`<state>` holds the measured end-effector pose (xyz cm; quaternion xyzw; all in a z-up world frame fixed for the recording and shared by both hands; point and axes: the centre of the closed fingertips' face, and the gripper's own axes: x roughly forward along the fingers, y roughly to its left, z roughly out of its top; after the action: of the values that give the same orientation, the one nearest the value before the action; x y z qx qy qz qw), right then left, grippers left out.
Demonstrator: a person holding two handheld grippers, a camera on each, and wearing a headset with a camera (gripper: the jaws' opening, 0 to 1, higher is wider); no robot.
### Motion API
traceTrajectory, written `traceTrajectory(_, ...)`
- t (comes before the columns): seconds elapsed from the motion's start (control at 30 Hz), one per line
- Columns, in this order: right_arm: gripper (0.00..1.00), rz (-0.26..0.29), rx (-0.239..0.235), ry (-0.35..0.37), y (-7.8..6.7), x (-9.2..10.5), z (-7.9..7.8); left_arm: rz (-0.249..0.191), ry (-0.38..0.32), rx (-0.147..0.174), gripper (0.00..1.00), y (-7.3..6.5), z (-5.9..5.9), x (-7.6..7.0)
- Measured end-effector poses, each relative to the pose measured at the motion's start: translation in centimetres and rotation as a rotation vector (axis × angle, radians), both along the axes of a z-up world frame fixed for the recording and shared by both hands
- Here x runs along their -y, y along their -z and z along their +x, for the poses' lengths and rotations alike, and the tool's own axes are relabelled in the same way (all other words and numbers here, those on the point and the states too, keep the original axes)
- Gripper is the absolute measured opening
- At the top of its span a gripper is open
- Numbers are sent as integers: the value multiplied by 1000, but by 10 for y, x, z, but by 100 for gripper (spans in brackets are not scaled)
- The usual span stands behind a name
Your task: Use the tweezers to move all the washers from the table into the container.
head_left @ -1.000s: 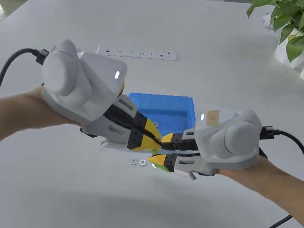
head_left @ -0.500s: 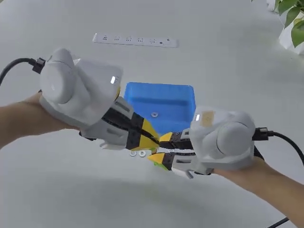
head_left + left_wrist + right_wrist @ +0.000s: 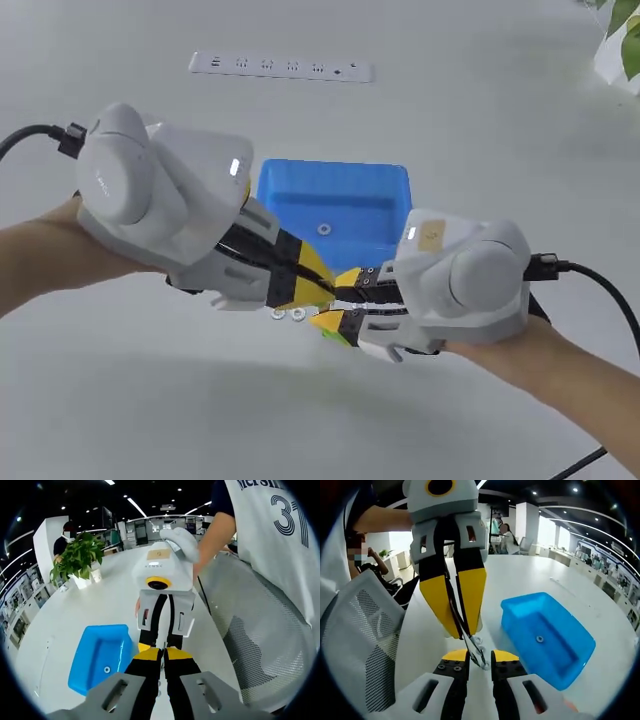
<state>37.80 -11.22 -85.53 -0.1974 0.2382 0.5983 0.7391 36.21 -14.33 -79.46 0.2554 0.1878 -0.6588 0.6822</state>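
The left hand-held gripper (image 3: 318, 280) reaches in from the left of the head view, its yellow jaws pressed together on the tweezers (image 3: 461, 622), which slant down toward the middle of the frame. The right hand-held gripper (image 3: 335, 318) meets it from the lower right. Its jaws stand slightly apart with the tweezer tips in the gap, and I cannot tell whether they press on the tweezers.

Two washers (image 3: 298, 316) lie close together on the white surface (image 3: 480, 120), just left of the tips. The blue container (image 3: 360, 205) sits just above them in the frame, one washer (image 3: 324, 230) already inside.

The likeliest trouble is the pinch itself – flat washers on a smooth surface may skid away if the tips land on top rather than under an edge. Lying so close, one could be nudged while the other is taken. The tweezers might also twist between the yellow jaws under pressure. Both hand-held grippers crowd the spot, so aim may suffer.
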Motion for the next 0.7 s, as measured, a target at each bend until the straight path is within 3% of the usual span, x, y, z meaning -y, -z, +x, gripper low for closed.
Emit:
traceTrajectory(0.23, 18, 1, -8, 10, 1, 1, 1, -20, -13, -1, 6, -1, 2, 1)
traceTrajectory(0.43, 17, 2, -21, 9, 3, 0, 0, -37, -24, -31, 6, -1, 3, 1)
traceTrajectory(0.7, 12, 14, -28, -12, 2, -2, -2, -46, -18, -40, 6, -1, 2, 3)
